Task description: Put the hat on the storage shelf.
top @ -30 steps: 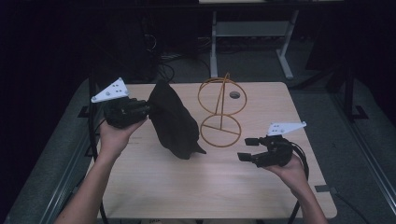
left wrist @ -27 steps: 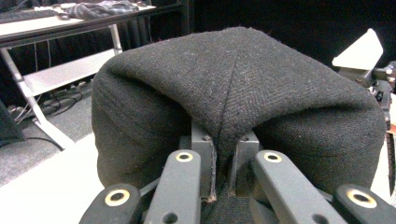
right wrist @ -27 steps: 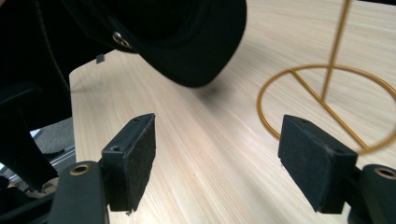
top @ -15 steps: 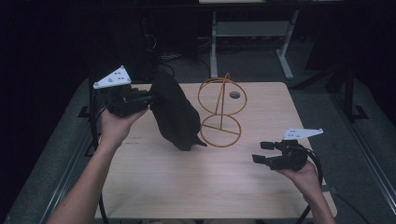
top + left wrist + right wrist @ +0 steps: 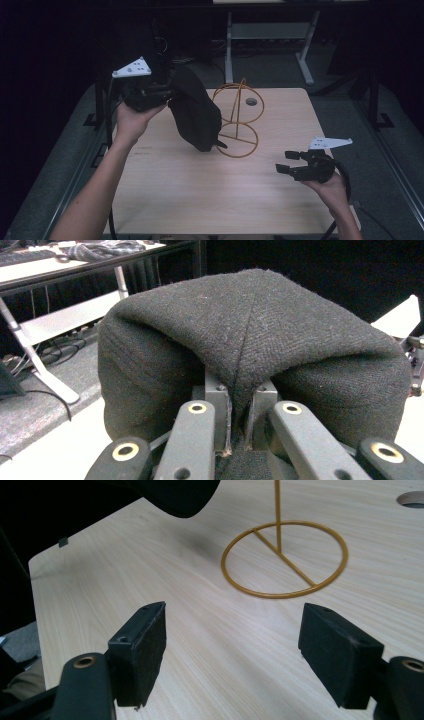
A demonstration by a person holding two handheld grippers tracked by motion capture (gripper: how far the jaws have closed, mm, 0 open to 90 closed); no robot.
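A black knitted hat hangs above the left half of the wooden table, clear of its surface. My left gripper is shut on a fold of it at the hat's upper left. In the left gripper view the jaws pinch a ridge of the wool hat, which bulges over them. A gold wire stand with a ring base stands just right of the hat. My right gripper hovers open and holds nothing near the table's right front. The stand's base lies ahead of my right gripper, and the hat's lower edge hangs at top left.
A round cable hole sits in the tabletop behind the stand. Beyond the table's far edge are a white table frame and cables on a dark floor. Bare wood lies between the two hands.
My left hand has lifted the hat higher and a little away from the tabletop. My right gripper has drawn back to the right, toward the front corner, with its jaws still apart.
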